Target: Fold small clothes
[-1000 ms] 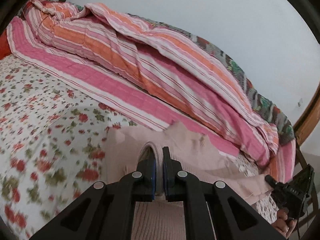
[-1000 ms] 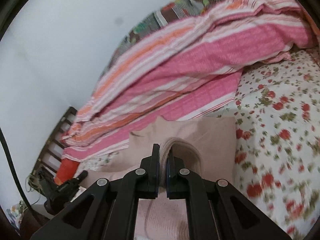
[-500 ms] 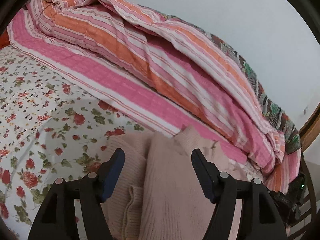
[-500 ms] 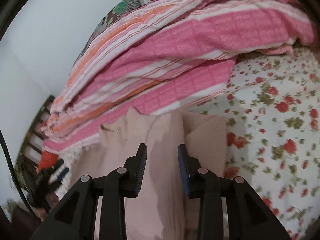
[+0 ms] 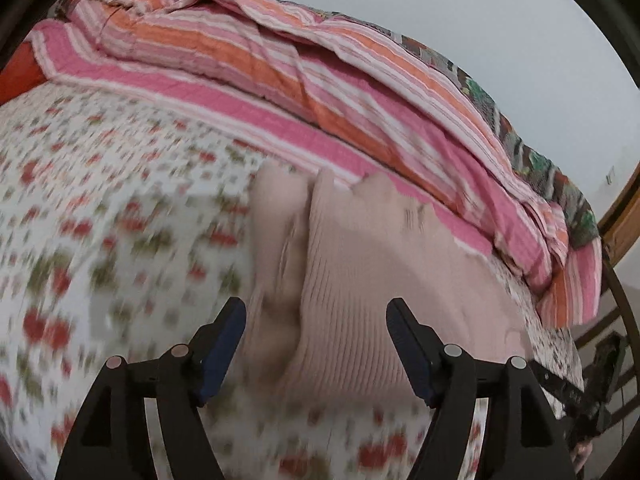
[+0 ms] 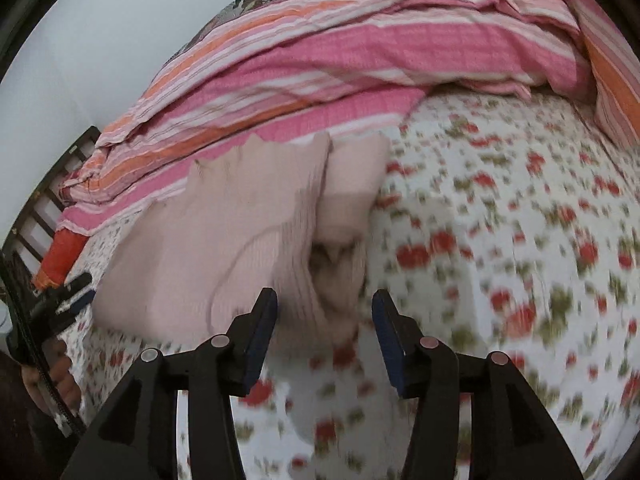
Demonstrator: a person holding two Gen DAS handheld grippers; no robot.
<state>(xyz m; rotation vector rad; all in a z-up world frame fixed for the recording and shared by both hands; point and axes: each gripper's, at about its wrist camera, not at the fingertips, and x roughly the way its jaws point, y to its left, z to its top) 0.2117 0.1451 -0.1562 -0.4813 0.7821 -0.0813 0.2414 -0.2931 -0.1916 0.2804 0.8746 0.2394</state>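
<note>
A pale pink ribbed knit garment point(image 5: 360, 272) lies folded on the floral bedsheet point(image 5: 100, 220); it also shows in the right wrist view point(image 6: 224, 248). One side lies folded over the body, with a bunched sleeve part along the fold. My left gripper point(image 5: 316, 332) is open and empty, above the garment's near edge. My right gripper point(image 6: 324, 320) is open and empty, just in front of the garment's near edge. The other gripper shows at each view's edge point(image 5: 576, 384) point(image 6: 60, 304).
A pink and orange striped quilt point(image 5: 320, 80) is heaped along the far side of the bed against the wall. A wooden bed frame point(image 5: 624, 216) stands at the right. A dark slatted headboard point(image 6: 48, 200) and an orange pillow point(image 6: 60, 256) are at the left.
Both grippers were shut on the garment, then opened and let it go. Both have since drawn back from it, and it lies folded on the sheet.
</note>
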